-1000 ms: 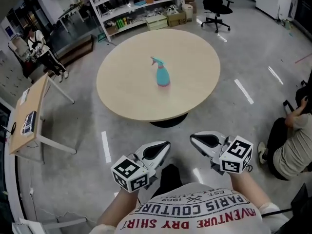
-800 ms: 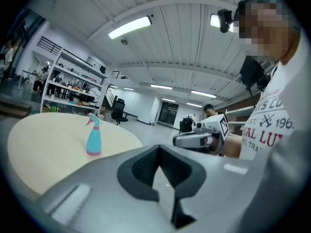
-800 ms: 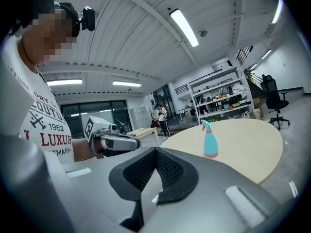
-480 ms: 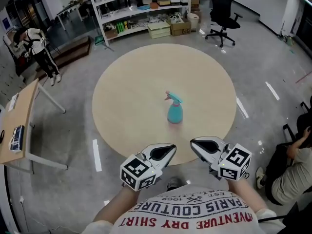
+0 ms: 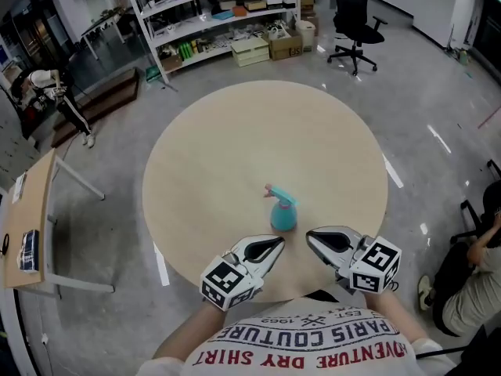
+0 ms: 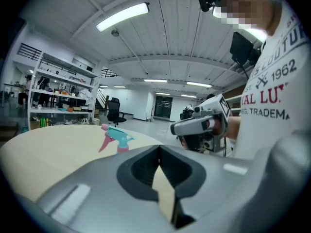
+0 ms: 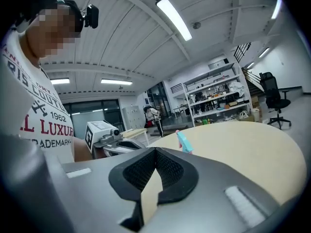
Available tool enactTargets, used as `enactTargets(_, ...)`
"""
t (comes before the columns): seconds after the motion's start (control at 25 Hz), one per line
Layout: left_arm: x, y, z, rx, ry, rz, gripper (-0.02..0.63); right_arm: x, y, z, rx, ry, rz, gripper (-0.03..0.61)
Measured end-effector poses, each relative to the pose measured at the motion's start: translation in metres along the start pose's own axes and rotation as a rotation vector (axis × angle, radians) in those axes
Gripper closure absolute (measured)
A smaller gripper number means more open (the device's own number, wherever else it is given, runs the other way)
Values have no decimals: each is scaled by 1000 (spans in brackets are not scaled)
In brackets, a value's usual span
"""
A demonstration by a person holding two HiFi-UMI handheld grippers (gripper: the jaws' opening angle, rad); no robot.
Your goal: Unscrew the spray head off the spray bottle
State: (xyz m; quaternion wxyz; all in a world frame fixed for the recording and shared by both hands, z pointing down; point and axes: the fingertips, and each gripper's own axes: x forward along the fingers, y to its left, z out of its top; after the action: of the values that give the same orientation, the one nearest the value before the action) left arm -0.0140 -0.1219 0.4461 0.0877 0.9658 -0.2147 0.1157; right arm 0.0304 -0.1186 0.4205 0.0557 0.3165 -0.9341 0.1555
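A teal spray bottle with a teal-and-pink spray head stands upright on the round beige table, near its front edge. It also shows in the left gripper view as the spray bottle and small in the right gripper view as the spray bottle. My left gripper is shut and empty, just short of the bottle on its near left. My right gripper is shut and empty, close on the bottle's near right. Neither touches the bottle.
White shelves with boxes stand behind the table. A black office chair is at the back right. A small wooden desk stands at the left. One person walks at the far left; another sits at the right edge.
I have walked up to the table: the bottle has come from far across the table to just ahead of both grippers. The jaws have stayed shut.
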Motion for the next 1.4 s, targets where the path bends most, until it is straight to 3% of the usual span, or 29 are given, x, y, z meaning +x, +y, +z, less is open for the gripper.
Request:
enactTargets(0.04,4,8,-4,-1,5,9,614,2,-6,2,-1,-2,-3,578)
enactTargets(0.08,8,16,-10,-4,18,14,575,4,-13,3,2,-2,-7,578)
enactTargets(0.16,19,32,-26,-8,52,25,381,8,-24,3,13,0,-11,577)
enactTargets(0.28,38,53,-50,-9,98,31,315,12,-40,-1,23,20,-12,577)
enactTargets(0.4,60,72,-71,1,143,36,201,11,-55,-5,41,37,-12,577)
enactTargets(0.64,90,90,-93,31,215,16,196,13,-76,-13,69,63,-10,578)
enactTargets(0.68,92,91,-98,44,234,16,206,15,-76,-13,69,67,-6,578)
enactTargets(0.76,94,92,-103,70,256,17,290,18,-76,-14,68,71,6,577)
enactTargets(0.84,96,91,-104,75,255,14,292,18,-76,-15,63,74,19,577)
enactTargets(1.08,95,91,-103,77,267,41,296,27,-74,-22,-26,80,-4,575)
enactTargets(1.16,95,92,-102,64,277,69,296,35,-74,-25,-69,84,-23,413)
enactTargets(1.4,98,85,-102,35,281,138,296,69,-78,-29,-152,81,-62,386)
